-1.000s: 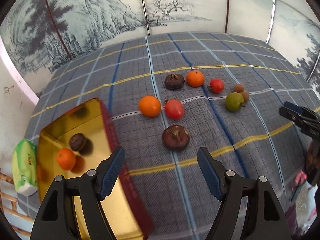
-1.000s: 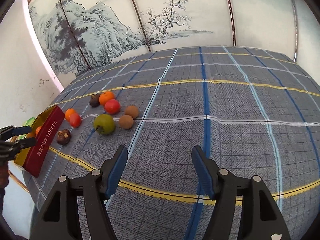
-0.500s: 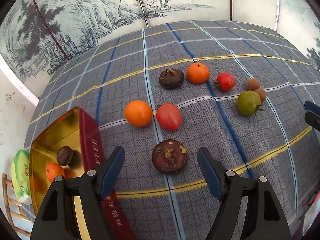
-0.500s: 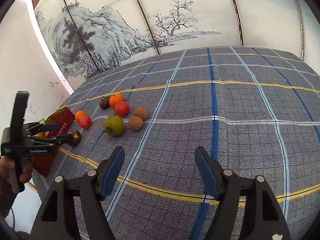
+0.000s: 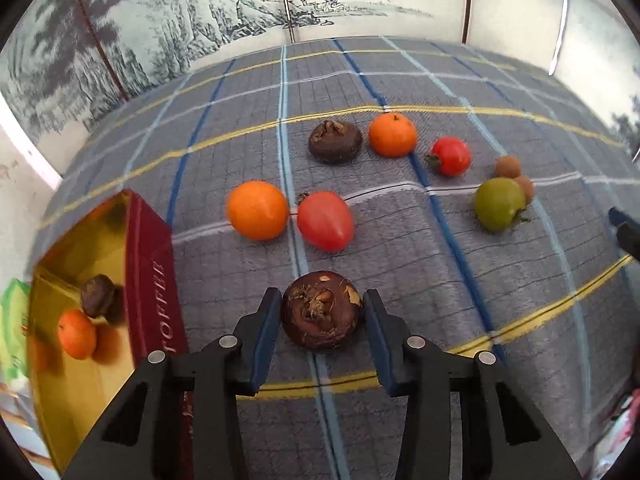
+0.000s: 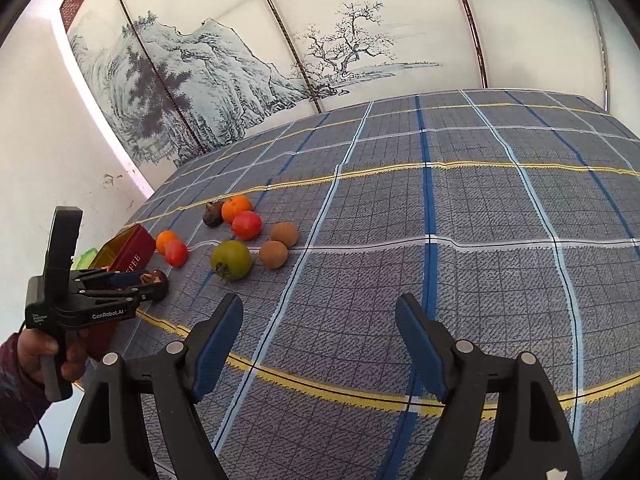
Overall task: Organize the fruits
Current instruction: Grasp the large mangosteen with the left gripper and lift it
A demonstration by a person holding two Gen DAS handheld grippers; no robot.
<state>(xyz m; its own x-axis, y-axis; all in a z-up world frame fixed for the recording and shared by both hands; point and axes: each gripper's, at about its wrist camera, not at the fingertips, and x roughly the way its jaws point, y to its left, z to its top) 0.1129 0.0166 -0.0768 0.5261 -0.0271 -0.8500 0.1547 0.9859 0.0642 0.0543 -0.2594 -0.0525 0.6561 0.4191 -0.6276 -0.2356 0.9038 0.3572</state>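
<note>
On the plaid cloth of the desk (image 5: 400, 264) lie two dark brown wrinkled fruits, two oranges, two red tomatoes, one green tomato (image 5: 499, 204) and two small tan round fruits. At lower centre of the left view, one dark brown fruit (image 5: 322, 312) sits between the blue pads of the left hand-held gripper (image 5: 322, 330), which is clenched on it, both pads touching its sides. At lower left, the gold-lined red tin (image 5: 150, 280) holds one more orange (image 5: 77, 334) and one more dark fruit (image 5: 97, 301). The right hand-held gripper (image 6: 318, 350) hangs released, fingers wide apart, over bare cloth.
</note>
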